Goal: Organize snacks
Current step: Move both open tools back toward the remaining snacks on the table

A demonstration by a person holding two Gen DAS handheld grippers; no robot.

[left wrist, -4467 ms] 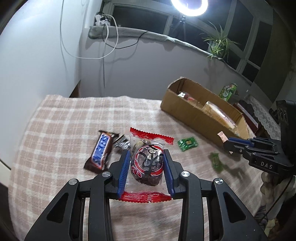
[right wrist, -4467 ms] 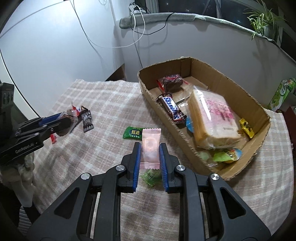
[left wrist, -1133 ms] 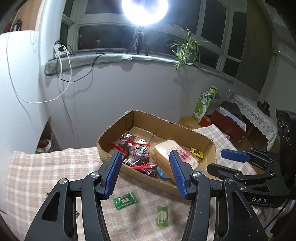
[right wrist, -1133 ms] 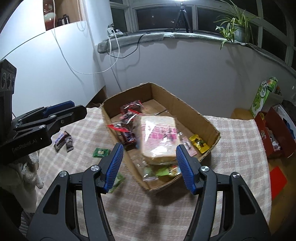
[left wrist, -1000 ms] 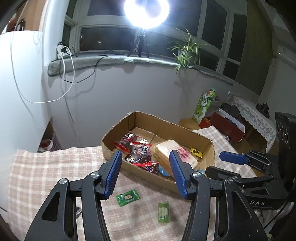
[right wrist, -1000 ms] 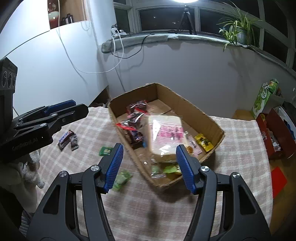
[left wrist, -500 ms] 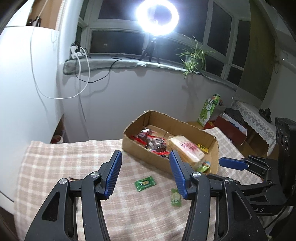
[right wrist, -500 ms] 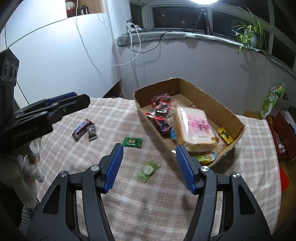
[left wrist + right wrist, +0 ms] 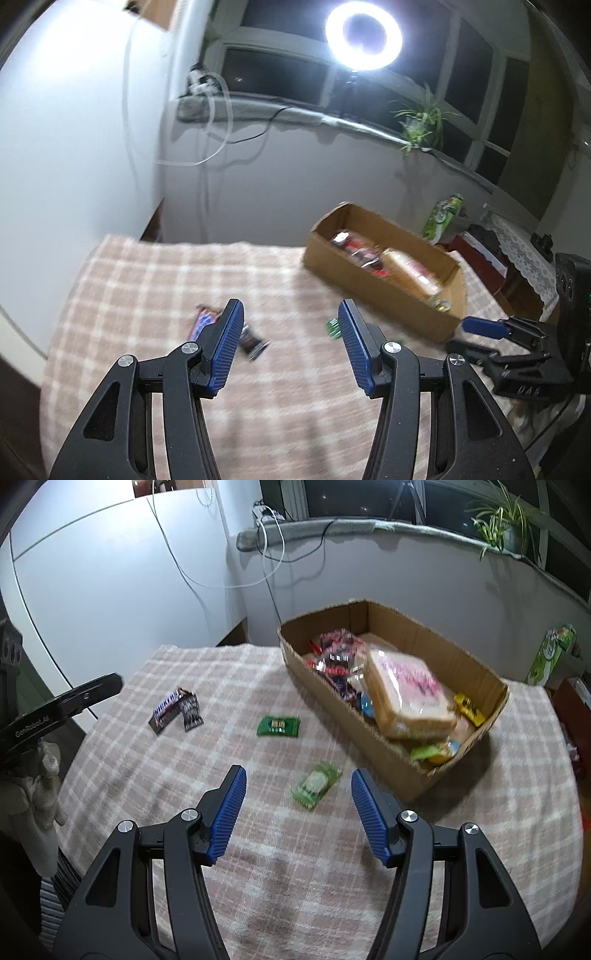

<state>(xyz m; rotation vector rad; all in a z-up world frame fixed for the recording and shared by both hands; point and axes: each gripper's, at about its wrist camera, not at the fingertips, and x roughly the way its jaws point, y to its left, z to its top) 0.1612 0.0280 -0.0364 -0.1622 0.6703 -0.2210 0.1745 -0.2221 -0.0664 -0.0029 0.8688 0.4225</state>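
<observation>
Hovering | left gripper [image 9: 288, 317] fingers apart, empty | right gripper [image 9: 297, 784] likewise

Surface [image 9: 295, 886] draped in pink-and-white checked cloth, open cardboard box [image 9: 476, 672] of snacks at its far right, chocolate bar [image 9: 164, 710] touching a small dark wrapper [image 9: 191, 713] at left, dark green packet [image 9: 278, 726] mid-cloth, pale green packet [image 9: 315, 784] nearer the box

Each camera looks forward and down along its own fingers, from above the table [image 9: 155, 280]. Both views share the box [image 9: 424, 775] and the table.
</observation>
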